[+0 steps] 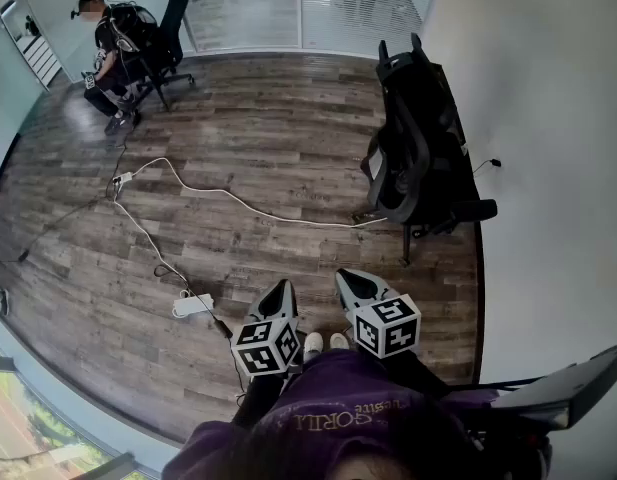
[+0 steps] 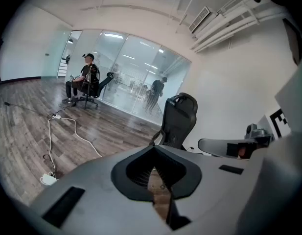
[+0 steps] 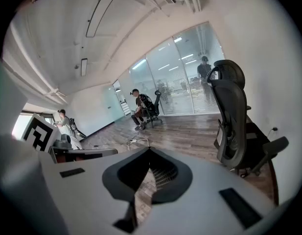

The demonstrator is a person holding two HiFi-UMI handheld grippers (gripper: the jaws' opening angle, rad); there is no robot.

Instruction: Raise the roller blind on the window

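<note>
We see the window (image 1: pixel 28 418) at the far bottom-left edge of the head view; we can't make out the roller blind on it. A white cable (image 1: pixel 228 196) runs across the wood floor (image 1: pixel 288 128). The left tongs (image 1: pixel 285 288) are closed together and empty. The right tongs (image 1: pixel 345 276), just beside them, are also together and empty. A black office chair (image 1: pixel 418 148) stands at the right by the wall.

Light is bright and even for me. Ahead of the left gripper (image 2: pixel 153 148) the glass wall (image 2: pixel 136 62) glares pale and washed out. Ahead of the right gripper (image 3: pixel 150 150) the wood floor (image 3: pixel 190 131) carries a soft sheen. Shadows are faint. Both gripper views bow and go black at the corners, and the jaws blur up close.
</note>
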